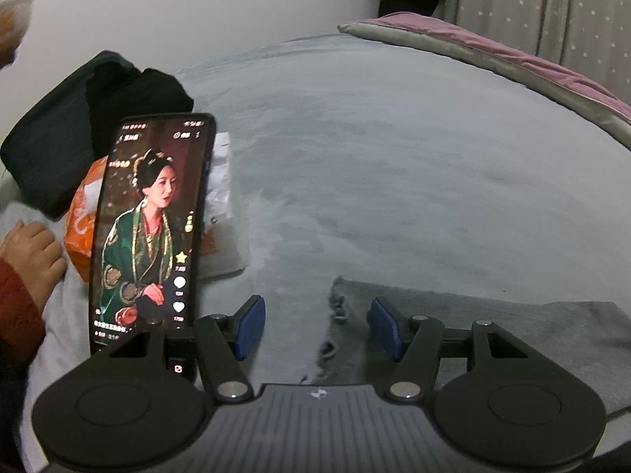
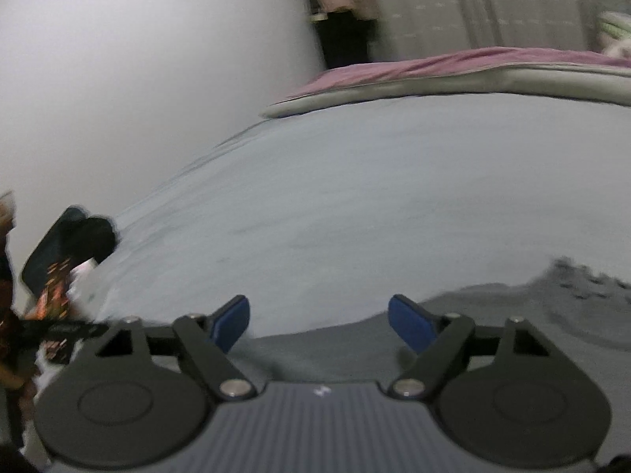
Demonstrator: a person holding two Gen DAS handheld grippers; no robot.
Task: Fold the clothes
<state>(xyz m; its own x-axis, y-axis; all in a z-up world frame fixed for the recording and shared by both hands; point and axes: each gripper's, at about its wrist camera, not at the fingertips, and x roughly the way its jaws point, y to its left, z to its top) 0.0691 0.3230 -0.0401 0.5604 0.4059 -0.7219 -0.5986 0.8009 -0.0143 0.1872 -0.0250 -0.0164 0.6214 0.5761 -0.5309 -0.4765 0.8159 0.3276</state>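
Judging by how the cloth lies, you have a dark grey garment [image 1: 473, 339] spread on the pale grey bed cover [image 1: 374, 165], right under both tools, with a frayed or lacy edge showing at its near-left side. Only a part of it is in view, so you cannot tell whether it is already folded over once or lying in a single layer; the flat patch would fit either a piece laid out for folding or one already partly folded.

Your left gripper [image 1: 317, 325] hangs just above that ragged edge with its jaws wide and nothing between the blue pads. Your right gripper [image 2: 318, 325] is likewise spread wide and empty over the same cloth [image 2: 493, 335], though that view is smeared by motion, so its exact height above the fabric is unclear.

Off to your left sits a dark bundle of clothing [image 1: 79, 134], an orange-and-white plastic bag [image 1: 84, 220], a propped phone [image 1: 154, 224] playing a video, and a person's hand [image 1: 29, 252] in a red sleeve. A purple-topped quilt [image 1: 493, 55] lies along the far edge. The middle of the bed is open, so little crowds the garment itself.
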